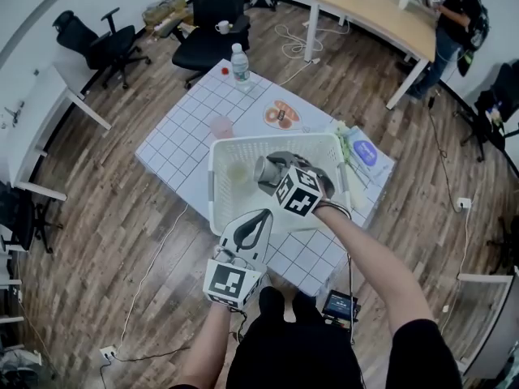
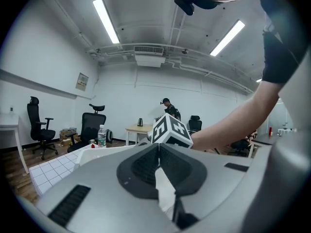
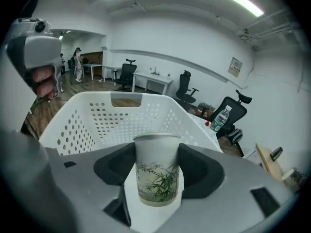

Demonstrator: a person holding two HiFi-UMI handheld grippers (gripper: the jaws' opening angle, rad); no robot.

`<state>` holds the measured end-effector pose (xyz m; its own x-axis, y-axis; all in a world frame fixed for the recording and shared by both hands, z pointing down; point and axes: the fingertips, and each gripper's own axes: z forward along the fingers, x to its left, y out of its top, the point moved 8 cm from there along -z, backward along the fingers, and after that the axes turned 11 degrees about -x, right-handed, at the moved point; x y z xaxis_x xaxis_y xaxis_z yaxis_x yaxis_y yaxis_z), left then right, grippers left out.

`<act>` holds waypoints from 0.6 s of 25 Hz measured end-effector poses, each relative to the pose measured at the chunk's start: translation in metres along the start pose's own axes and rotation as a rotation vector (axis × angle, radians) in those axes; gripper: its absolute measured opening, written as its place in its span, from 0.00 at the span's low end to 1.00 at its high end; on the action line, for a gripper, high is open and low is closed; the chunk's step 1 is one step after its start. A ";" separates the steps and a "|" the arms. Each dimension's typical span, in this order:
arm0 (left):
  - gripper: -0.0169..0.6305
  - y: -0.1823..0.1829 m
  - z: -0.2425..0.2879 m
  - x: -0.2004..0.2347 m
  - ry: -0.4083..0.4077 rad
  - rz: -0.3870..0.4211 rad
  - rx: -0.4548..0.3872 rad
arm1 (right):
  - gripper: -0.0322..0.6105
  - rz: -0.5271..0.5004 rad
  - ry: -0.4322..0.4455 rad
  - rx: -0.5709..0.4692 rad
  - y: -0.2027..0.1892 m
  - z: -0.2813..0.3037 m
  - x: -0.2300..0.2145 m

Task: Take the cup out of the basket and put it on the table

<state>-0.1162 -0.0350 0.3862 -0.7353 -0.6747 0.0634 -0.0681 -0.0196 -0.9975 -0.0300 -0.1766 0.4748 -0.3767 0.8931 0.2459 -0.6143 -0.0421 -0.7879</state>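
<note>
Since my R gripper (image 1: 269,173) has its jaws clamped on the cup (image 3: 156,171), one pad each side of the wall, I'd call the grab done; what's left is the route out. Cup hangs over the inside of the basket (image 1: 217,186), about mid. In the R gripper view its rim is at the top and its long axis sits at right angles to the pinch line. In head view it looks tipped, mouth toward the left, so it prob needs levelling before set-down.

Bare table (image 1: 182,140) lies left of the basket in head view, w/ a pink cup (image 1: 220,126) just off the far-left corner. Best exit IMO is over the left wall, clear of that.

L gripper (image 1: 253,227) is at the near rim, jaws shut, nothing btwn them.

Hard to read:
- My marker cube (image 1: 298,191) covers part of the cup.
- Can't tell the gap btwn cup bottom and basket floor.
- Yellowish thing (image 1: 238,174) on the floor is too blurry to ID.
</note>
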 end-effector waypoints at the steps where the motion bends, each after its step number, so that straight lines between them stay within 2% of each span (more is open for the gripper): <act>1: 0.05 0.000 0.000 -0.002 -0.001 0.006 0.001 | 0.49 0.000 -0.003 -0.013 0.003 -0.005 0.001; 15: 0.05 0.011 -0.002 -0.034 0.022 0.028 -0.019 | 0.49 0.089 -0.074 -0.242 0.029 -0.092 0.007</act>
<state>-0.0934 -0.0106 0.3727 -0.7516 -0.6586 0.0367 -0.0604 0.0132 -0.9981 0.0131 -0.1302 0.4024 -0.4770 0.8551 0.2031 -0.3962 -0.0029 -0.9182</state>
